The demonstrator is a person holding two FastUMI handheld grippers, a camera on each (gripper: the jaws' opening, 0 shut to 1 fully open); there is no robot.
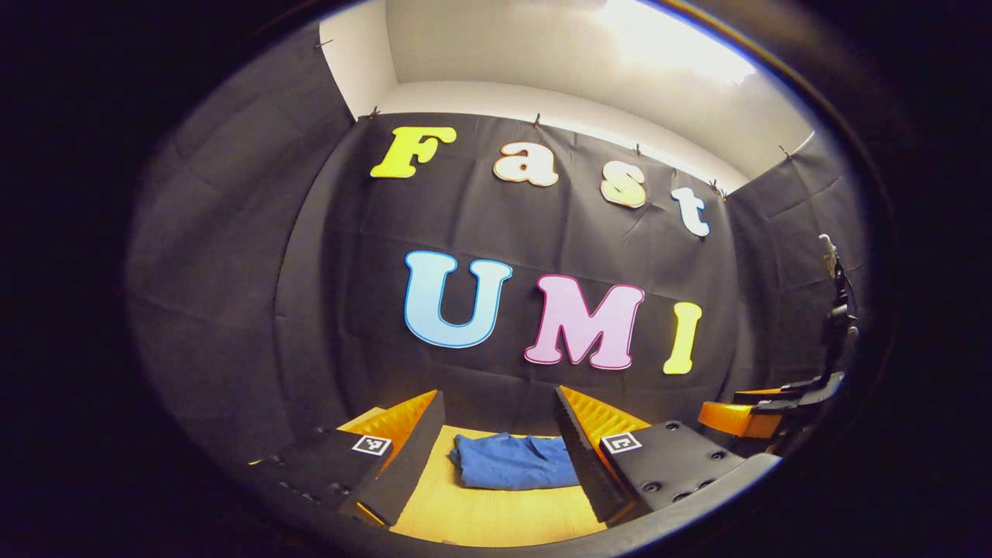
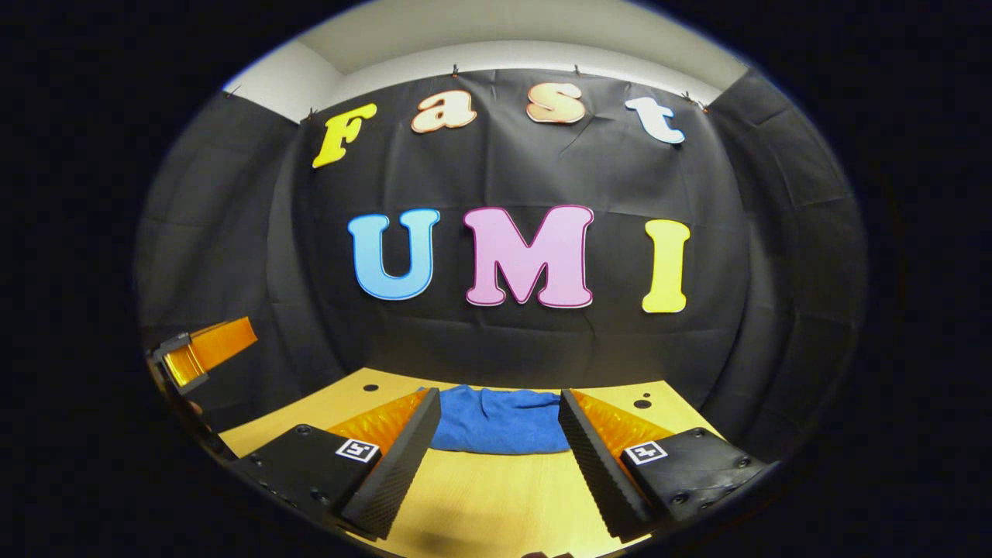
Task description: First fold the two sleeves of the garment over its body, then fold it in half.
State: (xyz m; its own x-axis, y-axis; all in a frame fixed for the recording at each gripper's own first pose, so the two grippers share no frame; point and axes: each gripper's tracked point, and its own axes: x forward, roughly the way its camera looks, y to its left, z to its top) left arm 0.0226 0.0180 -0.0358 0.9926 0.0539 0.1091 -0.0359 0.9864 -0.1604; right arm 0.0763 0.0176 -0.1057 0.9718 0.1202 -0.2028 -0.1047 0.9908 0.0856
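On the yellow tabletop (image 2: 480, 496) the blue garment (image 1: 513, 461) lies in a small neat bundle, so the folding looks done to me, and the left tool (image 1: 496, 457) and right tool (image 2: 496, 457) both hang above it, spread wide, gripping nothing.

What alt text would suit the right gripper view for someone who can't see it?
A blue garment, folded into a compact bundle, lies on a wooden table. The right gripper hovers open in front of it, touching nothing.
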